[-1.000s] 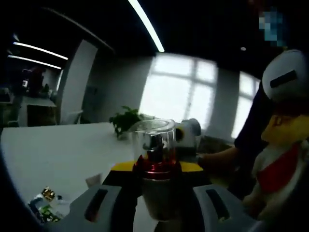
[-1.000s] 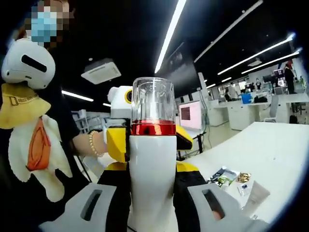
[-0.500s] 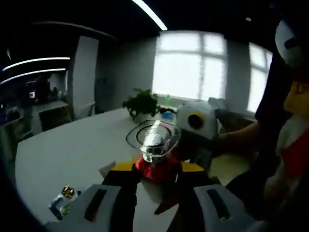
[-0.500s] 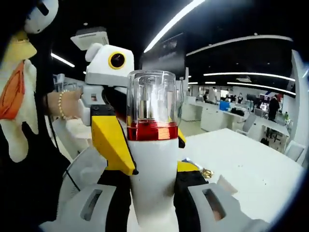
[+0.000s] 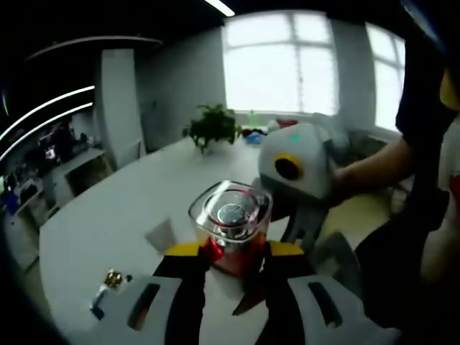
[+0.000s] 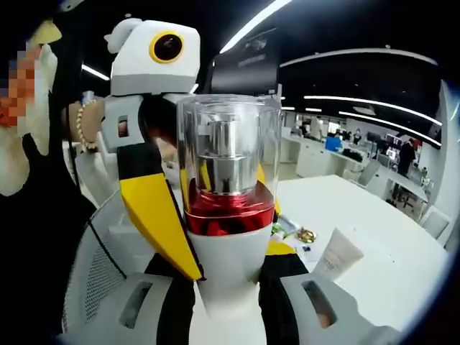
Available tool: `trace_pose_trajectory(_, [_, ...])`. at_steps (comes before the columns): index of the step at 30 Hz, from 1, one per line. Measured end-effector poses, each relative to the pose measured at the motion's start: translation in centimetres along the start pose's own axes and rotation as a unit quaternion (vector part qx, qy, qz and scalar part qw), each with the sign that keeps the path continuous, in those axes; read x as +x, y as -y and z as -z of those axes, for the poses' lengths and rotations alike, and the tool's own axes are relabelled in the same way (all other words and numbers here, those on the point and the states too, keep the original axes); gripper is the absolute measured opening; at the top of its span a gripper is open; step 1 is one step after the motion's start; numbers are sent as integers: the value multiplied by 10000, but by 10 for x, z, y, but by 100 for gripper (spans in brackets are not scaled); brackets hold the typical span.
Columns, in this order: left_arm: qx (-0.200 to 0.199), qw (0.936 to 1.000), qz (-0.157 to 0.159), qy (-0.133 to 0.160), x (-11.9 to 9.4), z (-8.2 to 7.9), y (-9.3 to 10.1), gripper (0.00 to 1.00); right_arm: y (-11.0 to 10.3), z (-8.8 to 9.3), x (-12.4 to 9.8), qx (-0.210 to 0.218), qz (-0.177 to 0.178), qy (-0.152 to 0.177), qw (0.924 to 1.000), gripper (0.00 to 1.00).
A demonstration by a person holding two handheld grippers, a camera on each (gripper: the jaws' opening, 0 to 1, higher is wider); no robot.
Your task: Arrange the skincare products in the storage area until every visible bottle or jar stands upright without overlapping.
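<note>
Holding one bottle (image 6: 228,215) in both grippers: right (image 6: 226,287) clamps its white body, left (image 5: 230,277) pinches its red collar, above the table (image 5: 108,223); tube (image 6: 336,255) on table.

Left gripper view: a bottle (image 5: 230,233) stands between the jaws of the left gripper (image 5: 231,302); the right gripper (image 5: 295,169) lies beyond it to the right, over the surface (image 5: 129,215). A plant (image 5: 212,126) sits at the far edge.

Right gripper view: the bottle (image 6: 228,215) rises between the jaws of the right gripper (image 6: 226,305), the left gripper (image 6: 154,86) behind it to the left. A tube (image 6: 336,255) lies on the surface (image 6: 388,244) to the right.
</note>
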State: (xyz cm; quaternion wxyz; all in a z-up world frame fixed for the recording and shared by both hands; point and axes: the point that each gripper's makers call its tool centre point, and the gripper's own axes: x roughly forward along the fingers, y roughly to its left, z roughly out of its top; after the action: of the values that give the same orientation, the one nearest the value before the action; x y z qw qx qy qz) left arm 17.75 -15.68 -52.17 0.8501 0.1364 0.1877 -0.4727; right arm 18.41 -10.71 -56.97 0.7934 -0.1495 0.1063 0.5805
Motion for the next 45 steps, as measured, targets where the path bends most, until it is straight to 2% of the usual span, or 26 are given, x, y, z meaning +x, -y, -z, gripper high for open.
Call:
trace_pose_trajectory(10, [-68, 9996, -117, -235, 15, 35, -13, 27, 5, 35, 13, 83, -94, -196, 9997, 33])
trace_pose_trajectory(16, [-354, 9990, -230, -132, 22, 48, -18, 26, 6, 50, 17, 238, -3, -245, 9994, 34])
trace_pose_trajectory(20, [-500, 9986, -184, -68, 23, 52, -19, 26, 4, 54, 16, 317, -53, -297, 9990, 34])
trace_pose_trajectory(26, [-233, 9996, -95, -139, 27, 49, -16, 26, 5, 57, 13, 380, -90, -341, 9987, 33])
trace_pose_trajectory(33, [-274, 9996, 51, -76, 35, 51, -19, 26, 11, 65, 11, 432, -13, -401, 9983, 32])
trace_pose_trajectory(45, [-248, 9988, 196, -366, 60, 74, -19, 27, 16, 95, 15, 479, 94, -581, 9971, 31])
